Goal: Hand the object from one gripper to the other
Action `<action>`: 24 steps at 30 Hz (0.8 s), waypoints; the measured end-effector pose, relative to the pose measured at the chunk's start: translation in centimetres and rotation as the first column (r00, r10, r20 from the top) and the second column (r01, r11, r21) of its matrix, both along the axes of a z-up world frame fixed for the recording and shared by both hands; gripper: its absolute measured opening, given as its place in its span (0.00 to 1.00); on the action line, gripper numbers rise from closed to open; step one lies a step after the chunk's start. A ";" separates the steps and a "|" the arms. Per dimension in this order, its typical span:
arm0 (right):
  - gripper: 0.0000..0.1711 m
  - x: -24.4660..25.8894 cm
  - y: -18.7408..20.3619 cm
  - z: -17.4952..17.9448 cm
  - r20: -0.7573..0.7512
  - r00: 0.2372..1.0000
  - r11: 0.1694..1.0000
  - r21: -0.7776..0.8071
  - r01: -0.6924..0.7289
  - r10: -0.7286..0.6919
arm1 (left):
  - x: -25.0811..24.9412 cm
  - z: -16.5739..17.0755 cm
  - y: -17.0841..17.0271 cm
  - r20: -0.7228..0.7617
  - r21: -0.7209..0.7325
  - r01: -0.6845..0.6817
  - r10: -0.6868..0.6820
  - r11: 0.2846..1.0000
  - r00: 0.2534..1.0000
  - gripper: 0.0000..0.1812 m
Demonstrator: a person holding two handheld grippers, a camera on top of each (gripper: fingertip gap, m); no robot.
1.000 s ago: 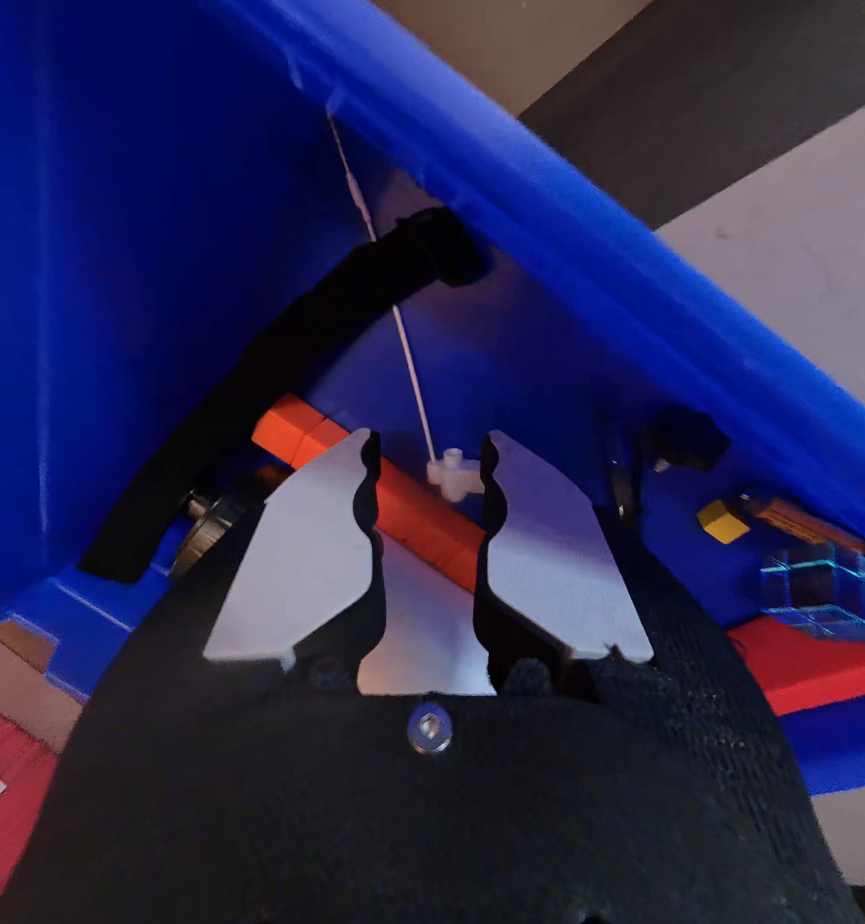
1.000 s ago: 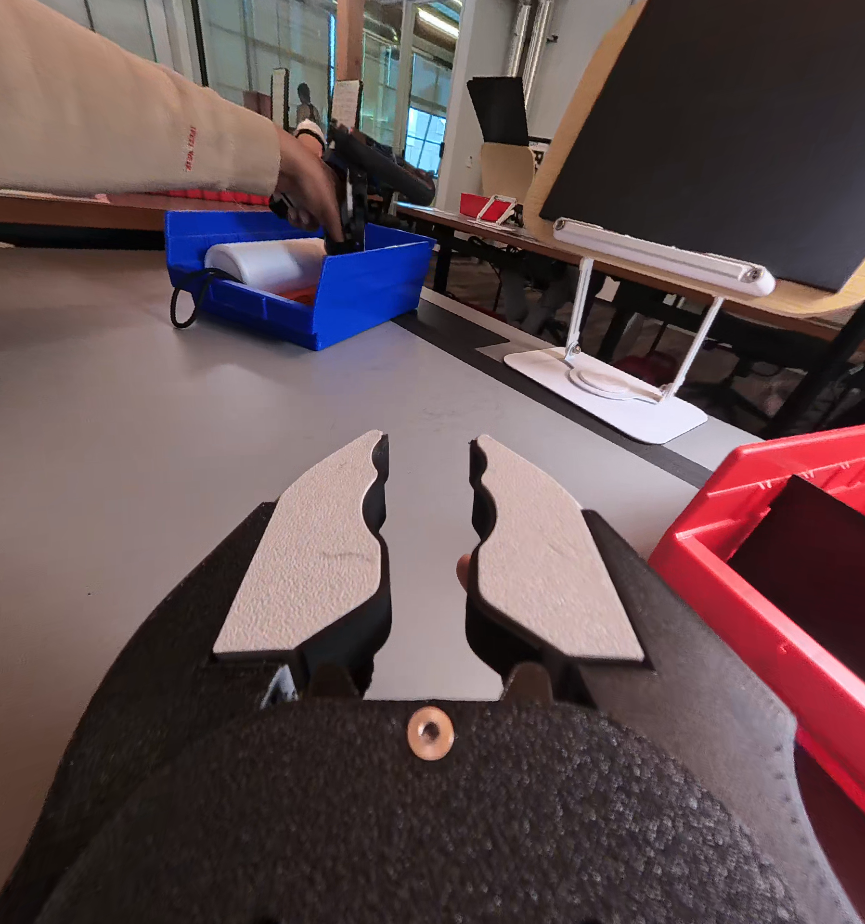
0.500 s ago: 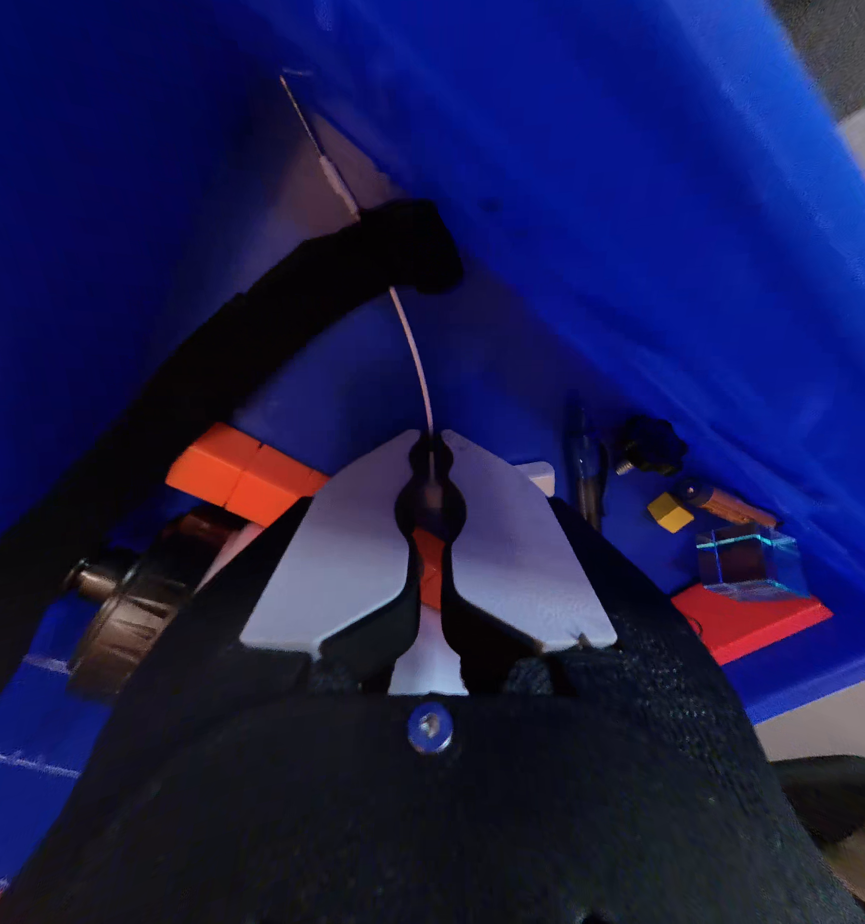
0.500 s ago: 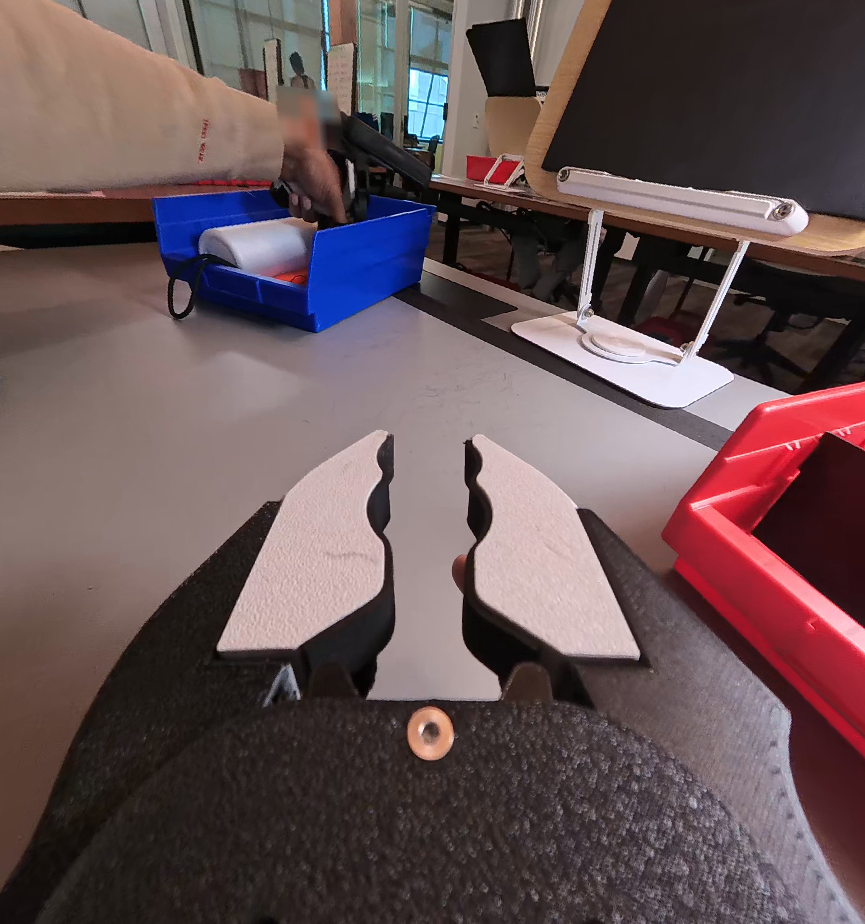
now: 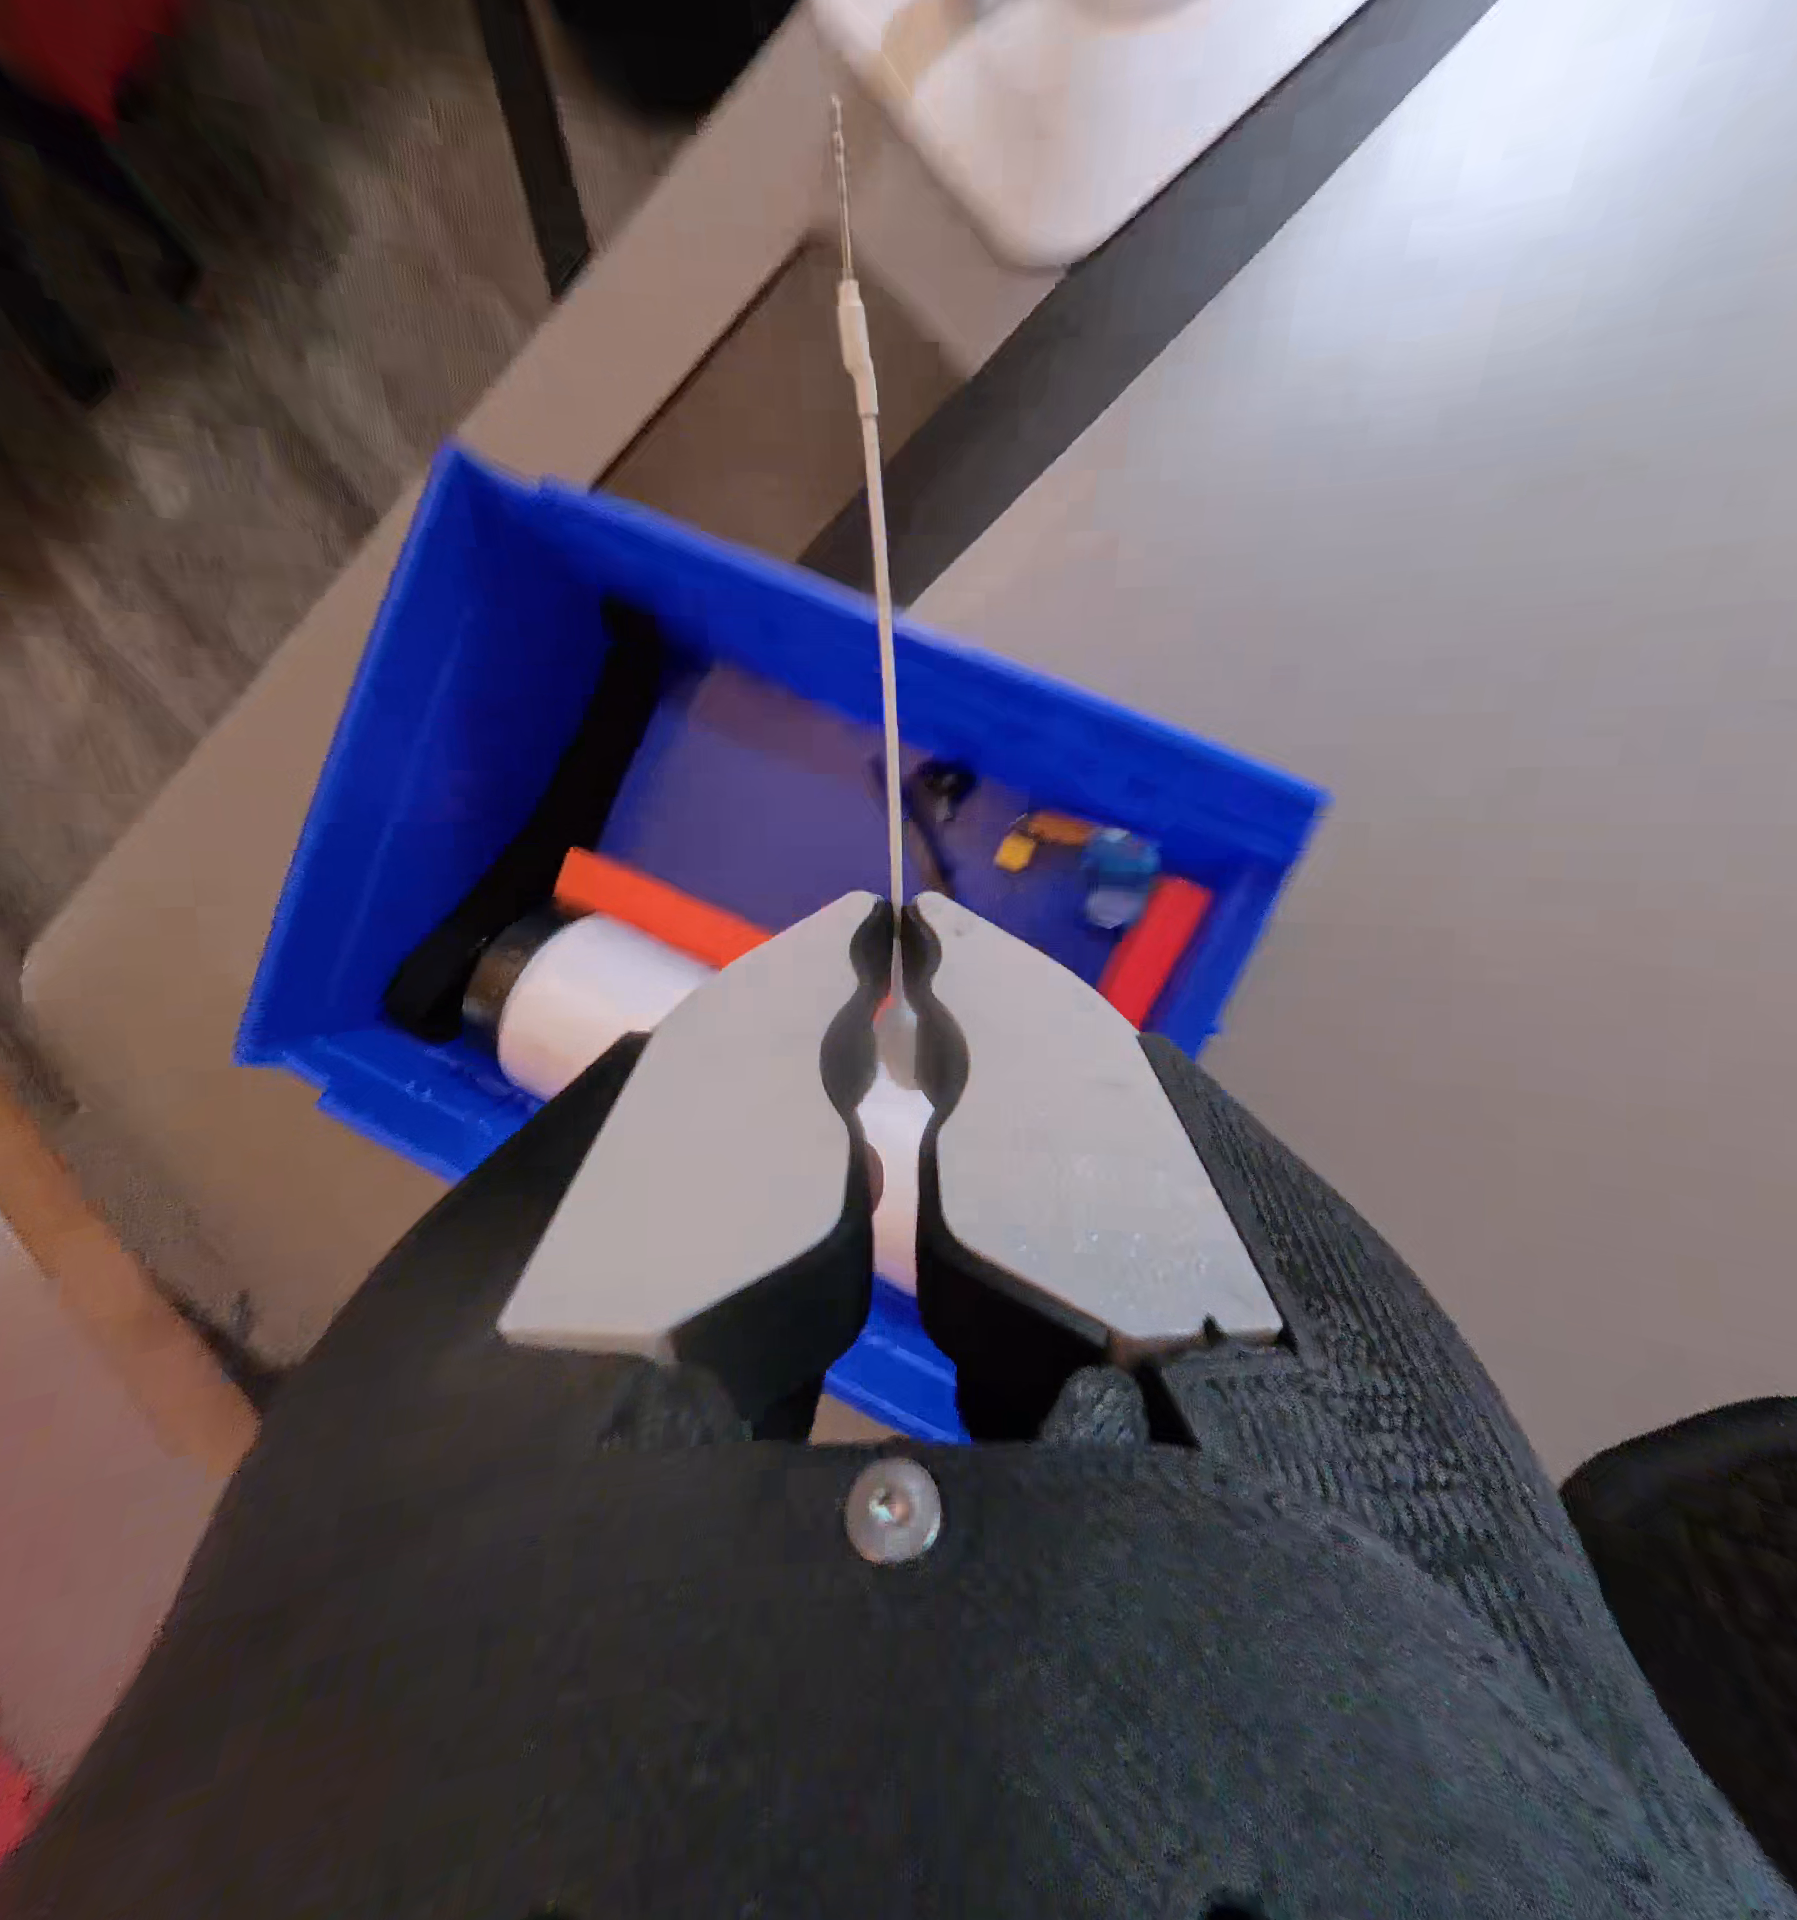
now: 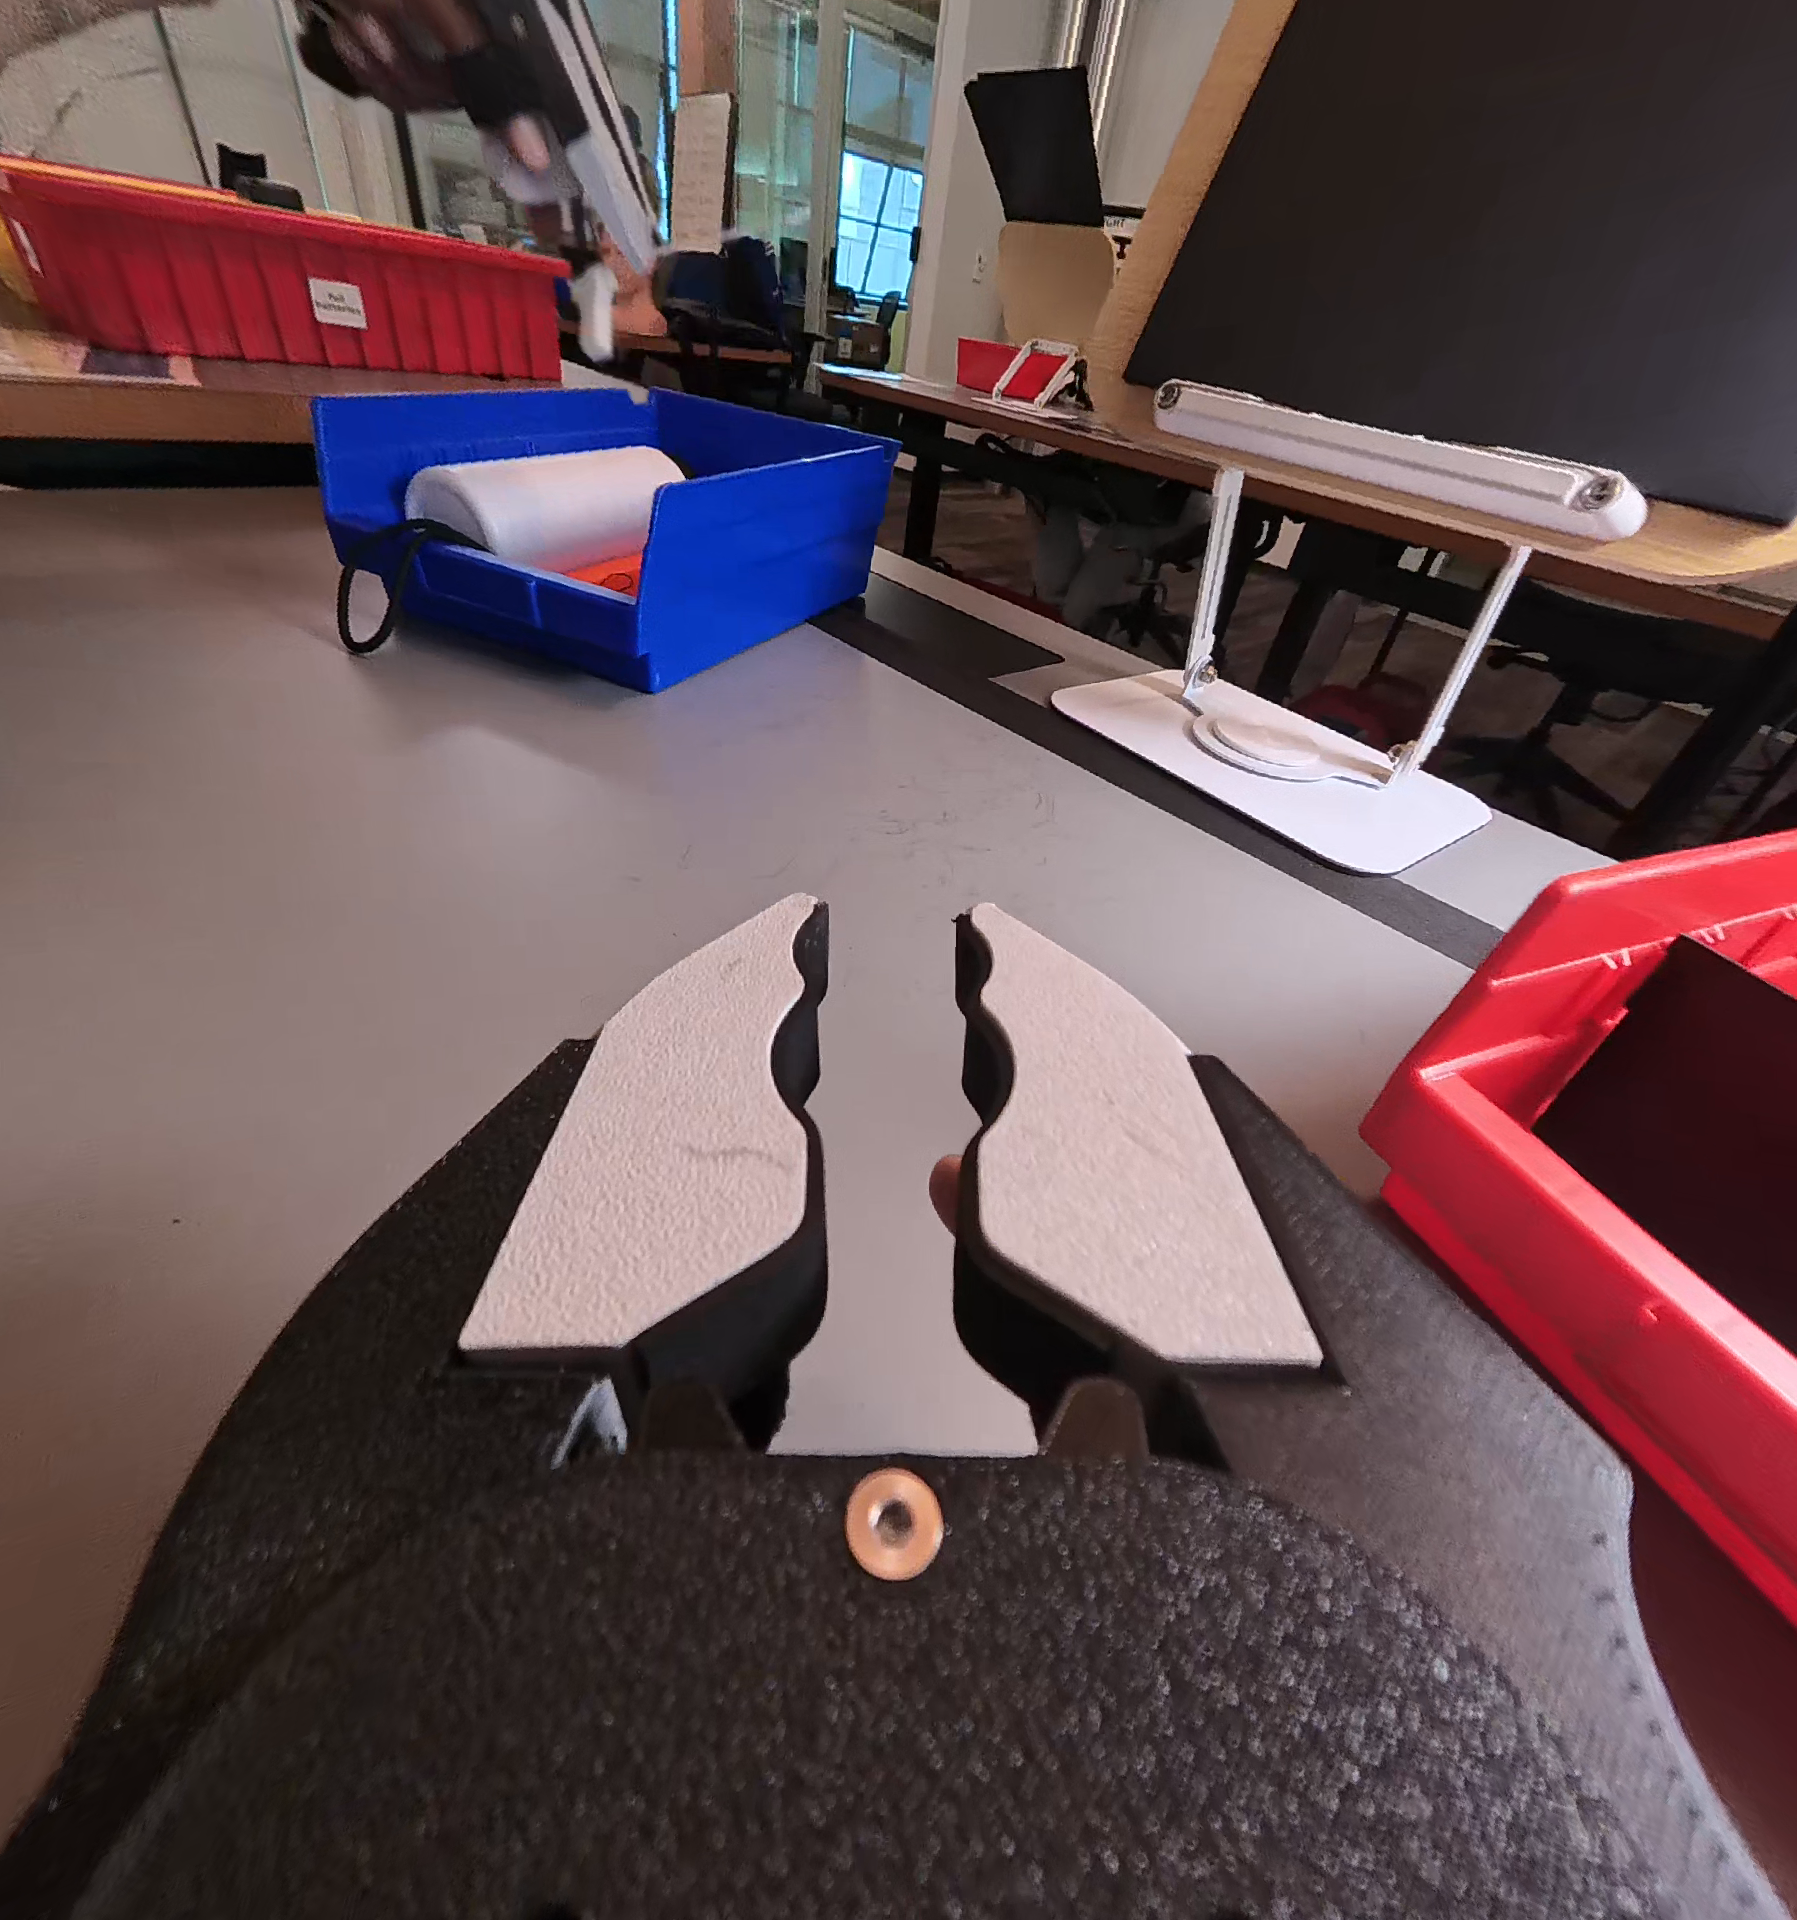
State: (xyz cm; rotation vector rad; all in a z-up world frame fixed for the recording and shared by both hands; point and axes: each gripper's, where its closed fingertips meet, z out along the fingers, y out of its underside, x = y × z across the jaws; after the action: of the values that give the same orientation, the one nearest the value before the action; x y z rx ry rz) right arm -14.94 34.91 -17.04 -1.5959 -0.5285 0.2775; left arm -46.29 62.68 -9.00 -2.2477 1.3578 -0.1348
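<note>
Grey and wide, the bench is carrying two bins in the right wrist view: one blue bin at the far side and one red bin at the near right edge, well apart. One white stand is sitting between them near the bench's edge, and one long red tray is lying on another table behind.

The left hand-held gripper is hanging above the blue bin, looking down into it, its two fingers nearly closed and pinching one thin white cable tie by its head end. The tie is sticking straight out past the fingertips, clear of the bin. Only this view is showing the bin's contents: one white roll, one orange block, one red block, one black strap and a few small bits at the far end, too blurred to count.

The right hand-held gripper is hovering low over the bench, its two fingers parted by a narrow gap with nothing between them. Only this view is showing the left hand-held gripper from outside, blurred and raised above the blue bin, with something white hanging from it; the tie itself is too thin to make out there. A black cord is looping over the bin's near end.
</note>
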 end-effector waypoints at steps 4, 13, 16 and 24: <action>0.13 -0.4 0.3 1.8 0.018 1.000 0.998 0.057 0.006 -0.007 | 3.8 5.1 -6.1 0.278 0.143 0.110 -0.147 0.984 0.949 0.01; 0.15 -5.9 1.2 17.7 0.020 0.996 0.950 0.302 -0.086 0.084 | 12.3 12.7 -15.7 0.744 0.313 0.143 -0.337 0.939 0.577 0.01; 0.15 -7.0 1.7 20.9 0.001 0.995 0.944 0.316 -0.095 0.100 | 13.9 13.8 -17.7 0.845 0.310 0.158 -0.348 0.938 0.407 0.01; 0.26 -10.4 3.4 15.6 -0.031 0.976 0.962 0.182 -0.205 0.214 | 19.6 10.3 -21.8 0.926 0.225 0.310 -0.302 0.924 0.227 0.01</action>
State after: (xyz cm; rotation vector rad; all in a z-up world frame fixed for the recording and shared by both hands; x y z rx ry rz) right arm -25.35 38.33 -1.41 -1.3573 -0.6665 0.4177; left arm -26.69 40.87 1.28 -1.2723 0.9830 -1.4100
